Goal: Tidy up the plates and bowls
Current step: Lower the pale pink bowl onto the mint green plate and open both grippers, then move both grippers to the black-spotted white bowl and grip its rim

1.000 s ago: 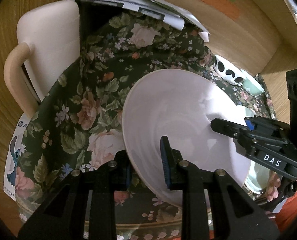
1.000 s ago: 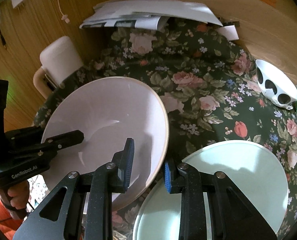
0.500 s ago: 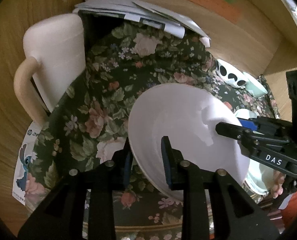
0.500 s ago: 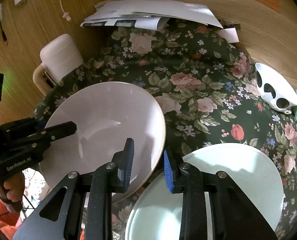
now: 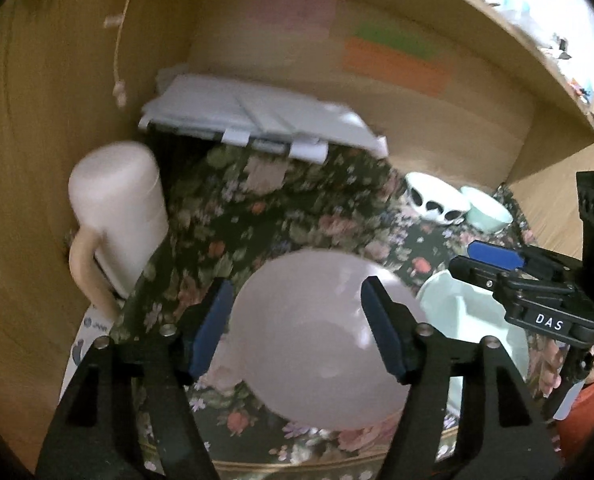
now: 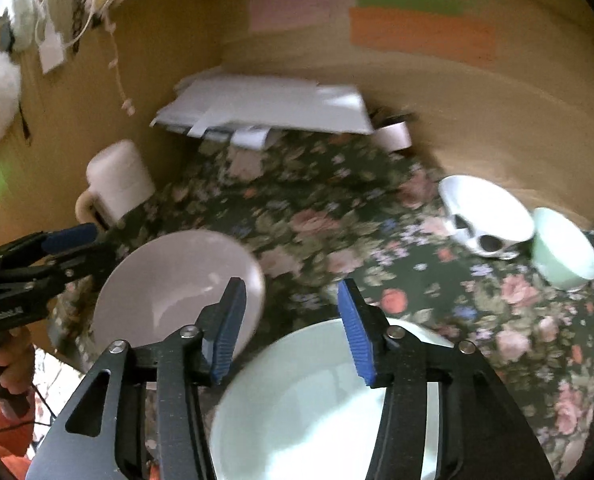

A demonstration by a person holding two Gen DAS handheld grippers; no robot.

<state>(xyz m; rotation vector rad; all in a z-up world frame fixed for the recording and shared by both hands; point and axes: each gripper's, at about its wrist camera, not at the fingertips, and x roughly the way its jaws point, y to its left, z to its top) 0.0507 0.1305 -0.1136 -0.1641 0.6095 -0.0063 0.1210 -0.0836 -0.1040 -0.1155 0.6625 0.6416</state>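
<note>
A pale pink plate (image 5: 321,344) (image 6: 169,292) lies on the floral cloth (image 5: 281,216) (image 6: 337,216), beside a mint green plate (image 5: 461,312) (image 6: 321,396). My left gripper (image 5: 297,328) hovers above the pink plate, its jaws opening and apart from the rim. Over the near edge of the green plate, my right gripper (image 6: 289,328) has its jaws opening with nothing pressed between the pads. A white bowl with black spots (image 5: 437,200) (image 6: 485,216) and a small mint bowl (image 5: 489,212) (image 6: 565,248) stand at the far right.
A cream mug-shaped container with a handle (image 5: 117,216) (image 6: 117,184) stands at the left. A stack of white papers (image 5: 257,120) (image 6: 265,108) lies at the back against the wooden wall with coloured notes (image 6: 421,32). A hand and orange sleeve (image 6: 9,376) hold the left tool.
Both grippers have let go of the pink plate's rim, opened, and lifted away. The plate, tilted and held before, now lies flat on the cloth.
</note>
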